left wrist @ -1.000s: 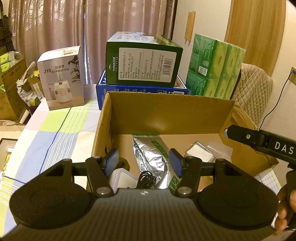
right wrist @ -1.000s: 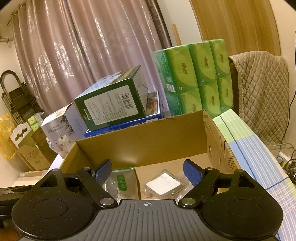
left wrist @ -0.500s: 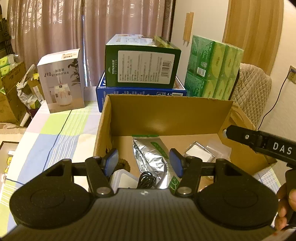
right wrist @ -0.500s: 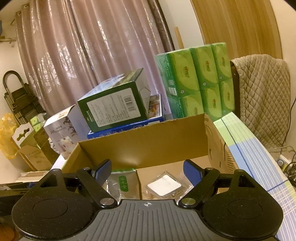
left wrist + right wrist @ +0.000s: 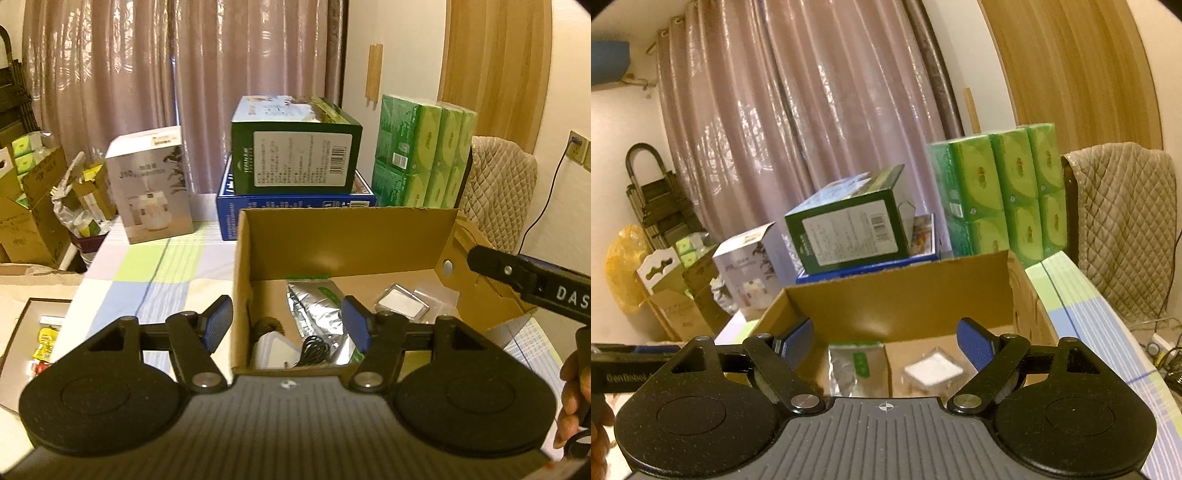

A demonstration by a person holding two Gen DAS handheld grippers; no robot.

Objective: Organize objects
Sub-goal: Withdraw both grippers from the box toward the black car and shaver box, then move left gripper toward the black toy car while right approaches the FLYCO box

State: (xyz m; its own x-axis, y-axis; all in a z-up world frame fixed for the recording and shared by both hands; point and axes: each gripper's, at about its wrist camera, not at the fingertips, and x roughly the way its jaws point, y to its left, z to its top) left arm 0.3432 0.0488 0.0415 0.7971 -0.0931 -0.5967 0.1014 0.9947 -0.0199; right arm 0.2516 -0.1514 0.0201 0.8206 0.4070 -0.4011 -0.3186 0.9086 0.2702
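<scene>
The left gripper (image 5: 288, 325) holds nothing; its fingers (image 5: 218, 323) stand about half open and have just been opening, with only the near left corner of the cardboard box (image 5: 347, 236) showing through the gap. The right gripper (image 5: 886, 349) is also empty, its fingers (image 5: 975, 349) spread wide above the near edge of the same box.

Inside the box, a silver foil pouch (image 5: 316, 310) with a green label lies near the middle of the floor. A clear-wrapped white square packet (image 5: 402, 304) lies to its right. At the near left end sit a white plastic container (image 5: 275, 349), a coiled black cable (image 5: 314, 349) and a brown fibrous thing (image 5: 267, 325) that I cannot identify.

The box rests on a table (image 5: 159, 280) with a striped cloth. Behind it, a dark green carton (image 5: 295, 155) sits on a flat blue box (image 5: 295, 212), with a pack of green tissues (image 5: 421, 155) to the right and a white humidifier box (image 5: 147, 184) to the left. A quilted chair back (image 5: 1123, 221) stands beyond the tissues.
</scene>
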